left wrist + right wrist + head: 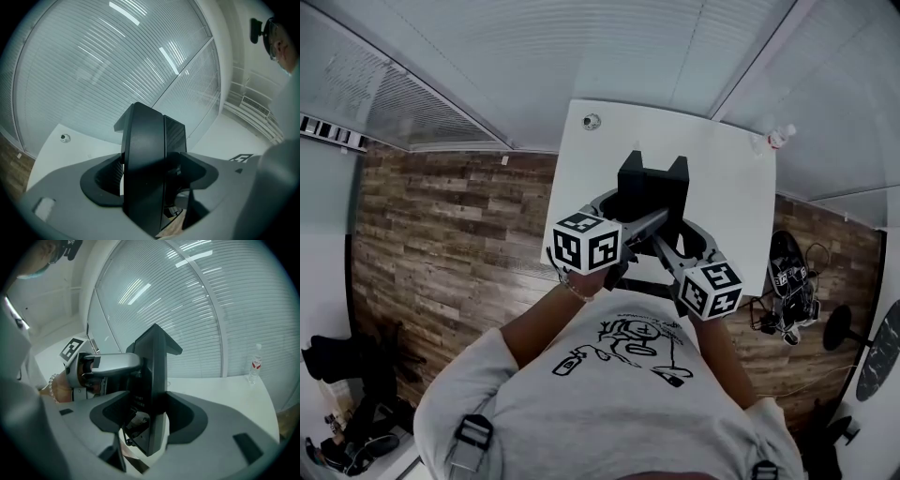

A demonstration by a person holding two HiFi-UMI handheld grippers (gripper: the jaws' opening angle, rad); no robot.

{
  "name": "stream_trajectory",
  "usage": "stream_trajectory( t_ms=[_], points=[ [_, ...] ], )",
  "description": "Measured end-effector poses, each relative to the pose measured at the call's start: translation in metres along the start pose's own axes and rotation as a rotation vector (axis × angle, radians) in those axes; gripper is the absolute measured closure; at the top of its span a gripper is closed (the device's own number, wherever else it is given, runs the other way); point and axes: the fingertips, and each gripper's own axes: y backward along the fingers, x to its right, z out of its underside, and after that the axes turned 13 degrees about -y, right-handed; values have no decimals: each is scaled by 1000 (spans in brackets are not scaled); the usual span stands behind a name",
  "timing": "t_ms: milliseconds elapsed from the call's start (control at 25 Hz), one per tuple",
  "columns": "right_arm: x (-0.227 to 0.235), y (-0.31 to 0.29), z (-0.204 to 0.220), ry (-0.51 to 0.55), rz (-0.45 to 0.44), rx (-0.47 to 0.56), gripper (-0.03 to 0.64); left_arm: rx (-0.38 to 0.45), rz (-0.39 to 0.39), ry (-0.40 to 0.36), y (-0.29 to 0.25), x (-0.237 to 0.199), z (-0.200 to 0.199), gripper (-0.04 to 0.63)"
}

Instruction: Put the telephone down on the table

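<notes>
Between the left hand-held gripper (149,185) and the right hand-held gripper (149,411), both pinching it, the black telephone (652,183) hangs over the white counter (727,197).

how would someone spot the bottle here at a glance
Find the white table by the blinds. At its far right corner stands a small clear bottle. It is upright with a red label, unlike the small round thing at the far left corner and the black telephone held over the middle.
</notes>
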Motion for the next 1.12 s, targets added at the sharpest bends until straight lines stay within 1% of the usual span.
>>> stream_trajectory(
  t_ms=[400,800,1000,1120],
  points=[
    [32,16,3,-36,-8,-14,391,-33,-9,4,-31,16,11,218],
    [47,4,17,-78,-10,-31,391,-80,-17,14,-43,5,29,218],
    [56,-2,27,-96,-4,-51,391,-101,-16,41,-50,-3,42,218],
    [61,-5,34,-98,0,-57,391,-117,-15,43,-54,-5,50,218]
  ],
)
